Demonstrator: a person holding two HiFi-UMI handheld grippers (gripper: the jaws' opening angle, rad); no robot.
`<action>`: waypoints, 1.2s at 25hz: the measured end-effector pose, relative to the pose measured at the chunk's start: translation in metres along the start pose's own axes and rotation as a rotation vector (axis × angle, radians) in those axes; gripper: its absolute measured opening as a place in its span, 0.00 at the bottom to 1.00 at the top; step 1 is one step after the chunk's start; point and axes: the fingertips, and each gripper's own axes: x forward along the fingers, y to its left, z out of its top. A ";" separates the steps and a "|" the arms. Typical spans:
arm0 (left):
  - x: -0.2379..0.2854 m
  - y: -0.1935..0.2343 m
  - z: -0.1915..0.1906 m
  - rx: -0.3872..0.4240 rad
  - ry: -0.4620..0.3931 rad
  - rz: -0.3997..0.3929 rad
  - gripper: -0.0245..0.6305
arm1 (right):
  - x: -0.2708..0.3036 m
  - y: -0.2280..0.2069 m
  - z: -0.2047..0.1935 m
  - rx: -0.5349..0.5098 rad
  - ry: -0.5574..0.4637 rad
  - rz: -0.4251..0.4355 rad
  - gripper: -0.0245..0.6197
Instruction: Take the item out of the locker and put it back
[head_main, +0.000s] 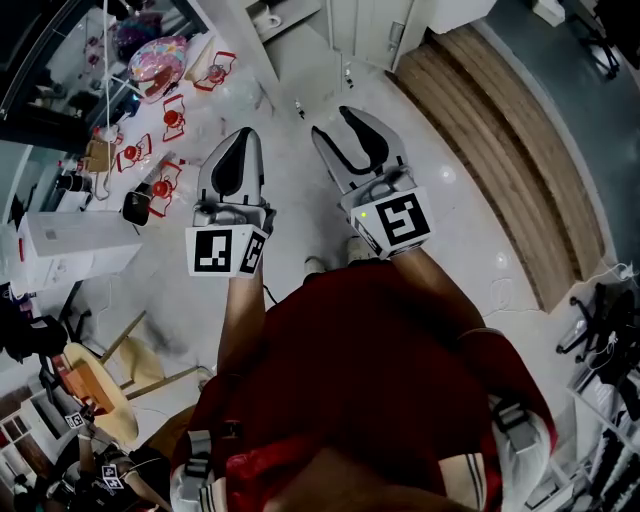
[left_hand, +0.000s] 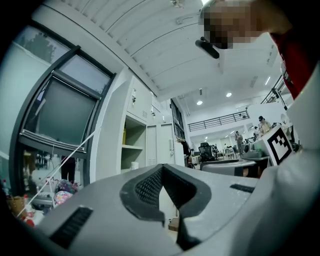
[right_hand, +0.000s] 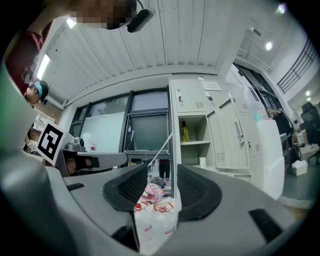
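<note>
Right claw (right_hand: 162, 187) stands half open and empty; left claw (left_hand: 161, 169) is closed on nothing. The yellow bottle (right_hand: 185, 132) sits on the upper shelf of the open locker (right_hand: 192, 152) at one o'clock. I'd step closer and approach level. Floor bottles (right_hand: 154, 222) at six o'clock crowd the way.
</note>
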 end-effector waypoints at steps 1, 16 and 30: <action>0.004 -0.001 0.000 0.000 0.001 0.002 0.05 | 0.001 -0.003 0.000 -0.002 -0.001 0.005 0.30; 0.066 -0.010 -0.010 0.012 0.014 0.058 0.05 | 0.025 -0.067 -0.007 -0.010 0.039 0.025 0.38; 0.107 0.011 -0.018 0.003 0.015 0.068 0.05 | 0.072 -0.107 -0.011 -0.027 0.058 -0.006 0.40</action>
